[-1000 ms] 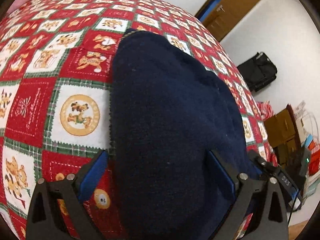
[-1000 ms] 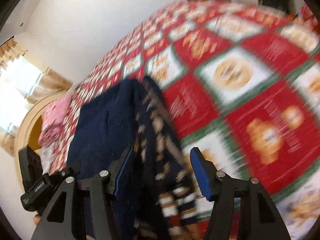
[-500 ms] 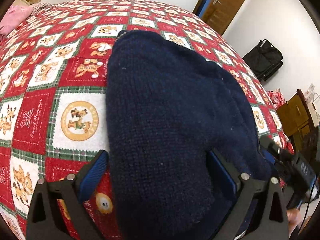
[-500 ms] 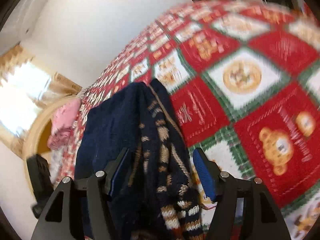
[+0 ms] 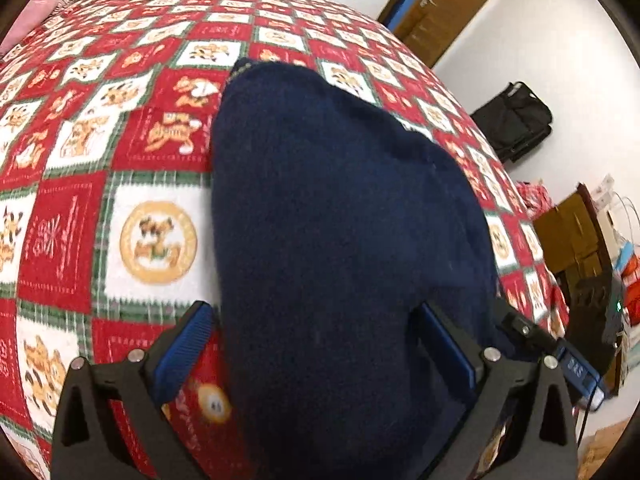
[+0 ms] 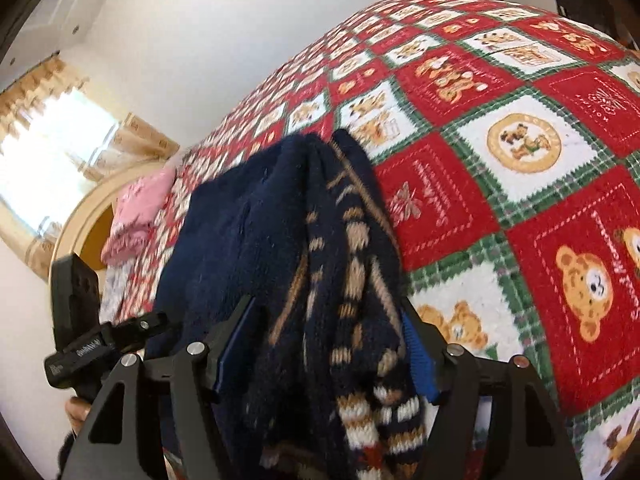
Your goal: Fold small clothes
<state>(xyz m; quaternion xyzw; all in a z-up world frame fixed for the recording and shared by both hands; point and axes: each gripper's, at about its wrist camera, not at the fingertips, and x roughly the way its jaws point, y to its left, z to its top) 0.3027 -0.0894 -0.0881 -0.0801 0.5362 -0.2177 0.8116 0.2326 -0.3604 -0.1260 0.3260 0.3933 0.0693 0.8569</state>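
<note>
Sweater (image 5: 344,240): dark navy knit, lying on red, white and green bear-patterned blanket (image 5: 152,232); fills centre of left wrist view, plain face up, tapering toward upper centre.
Sweater edge, right wrist view (image 6: 344,280): folded layers bunched together, tan and white patterned bands showing along lower centre, plain navy to the left.
Surroundings: pink cloth (image 6: 136,216) at left of right wrist view near bed's far end; black bag (image 5: 516,120) on floor at right of left wrist view; brown door (image 5: 444,8) at upper right.
Change from a second ago: right wrist view sharper now, less blurred; folded layers reach higher in frame; sweater in left view much the same.
Left gripper (image 5: 316,344): blue pads spread wide, astride sweater's near end; right pad over the knit, left pad over blanket; no pinch visible.
Right gripper (image 6: 324,344): jaws opening, bunched sweater layers between them; right pad partly hidden by knit, so contact cannot be judged.
</note>
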